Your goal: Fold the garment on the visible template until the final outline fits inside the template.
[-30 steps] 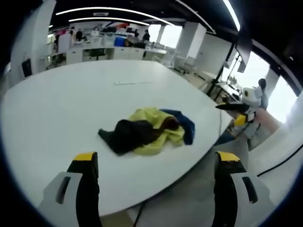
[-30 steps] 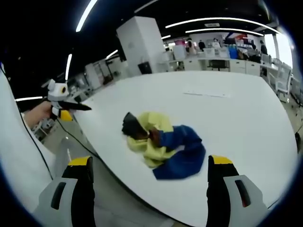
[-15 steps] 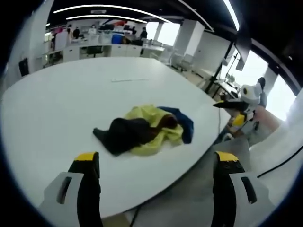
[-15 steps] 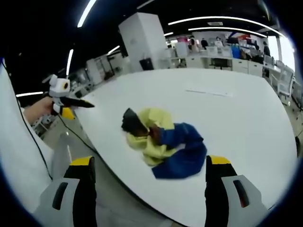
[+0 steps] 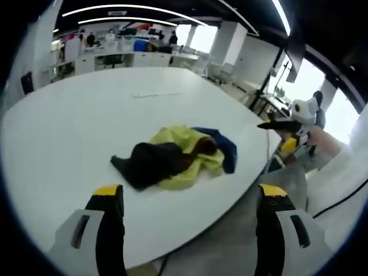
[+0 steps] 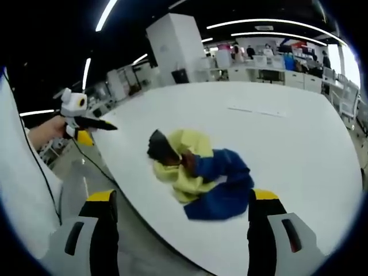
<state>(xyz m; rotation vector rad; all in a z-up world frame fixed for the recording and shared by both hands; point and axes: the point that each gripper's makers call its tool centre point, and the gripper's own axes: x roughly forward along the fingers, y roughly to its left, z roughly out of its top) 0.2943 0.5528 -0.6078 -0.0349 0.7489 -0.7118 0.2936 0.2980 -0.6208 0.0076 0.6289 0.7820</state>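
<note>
The garment (image 5: pixel 177 156) is lying crumpled near the desk (image 5: pixel 69 132) edge. The left tool (image 5: pixel 187 230) and right tool (image 6: pixel 181 233) are hanging released, off the desk. Risk: grabbing 2 bunched layers is likely to cause misfolding.

The garment (image 5: pixel 175 156) was bunched up so bad its shape and type were anyone's guess. That faint strip (image 5: pixel 156 94) on the table (image 5: pixel 63 132) was too small to make out.
</note>
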